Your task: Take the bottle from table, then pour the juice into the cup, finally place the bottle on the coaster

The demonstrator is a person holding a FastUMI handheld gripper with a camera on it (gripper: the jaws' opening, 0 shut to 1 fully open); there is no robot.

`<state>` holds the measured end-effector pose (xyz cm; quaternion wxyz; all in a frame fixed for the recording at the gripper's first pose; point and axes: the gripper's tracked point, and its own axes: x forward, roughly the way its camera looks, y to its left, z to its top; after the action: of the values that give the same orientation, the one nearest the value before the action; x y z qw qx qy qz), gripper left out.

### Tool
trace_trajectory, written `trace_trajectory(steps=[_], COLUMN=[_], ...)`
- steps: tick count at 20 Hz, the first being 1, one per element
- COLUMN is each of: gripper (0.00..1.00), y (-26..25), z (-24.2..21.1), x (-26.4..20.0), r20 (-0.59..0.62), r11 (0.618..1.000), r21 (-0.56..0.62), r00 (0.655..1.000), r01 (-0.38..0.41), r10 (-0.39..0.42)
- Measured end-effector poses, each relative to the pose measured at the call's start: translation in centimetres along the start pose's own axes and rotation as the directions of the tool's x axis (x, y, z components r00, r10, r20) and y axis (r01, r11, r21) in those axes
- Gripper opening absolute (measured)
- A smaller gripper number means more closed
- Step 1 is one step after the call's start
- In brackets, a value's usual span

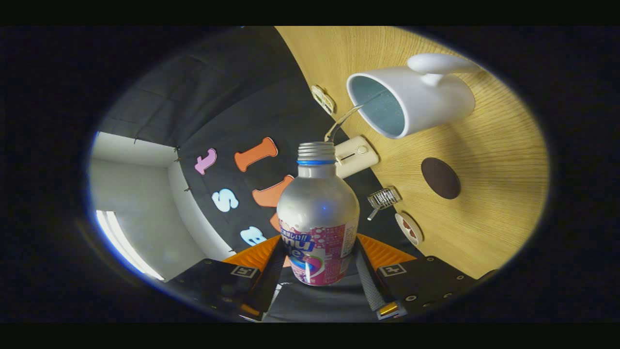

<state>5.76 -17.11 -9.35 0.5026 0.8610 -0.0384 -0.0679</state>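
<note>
My gripper (317,257) is shut on a silver bottle (318,213) with a pink and white label, both fingers pressing its lower body. The bottle has a blue neck ring and an open threaded mouth, and it is tipped toward the table. Just beyond its mouth, a white cup (411,99) with a pale blue inside stands on the wooden table (489,213), its handle on the far side. A thin stream of liquid runs from near the bottle's mouth to the cup's rim. A round dark brown coaster (440,178) lies on the table beside the cup.
Along the table's edge by the black cloth wall sit a cream box (356,156), a small wire basket (383,198), a little round dish (408,228) and a small pale object (323,99). A white wall stands beyond the cloth.
</note>
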Motion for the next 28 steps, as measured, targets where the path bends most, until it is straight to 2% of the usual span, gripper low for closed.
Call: trace_trajectory(steps=[14,28], gripper=[0.75,0.75], y=[0.9,1.9], z=[-0.4,-0.3], x=[0.5,0.9], r20=[0.017,0.059], r11=[0.991,0.965], r21=[0.126,0.225], r00=[0.998,0.991], r01=[-0.055,-0.133], r10=[0.054,0.122])
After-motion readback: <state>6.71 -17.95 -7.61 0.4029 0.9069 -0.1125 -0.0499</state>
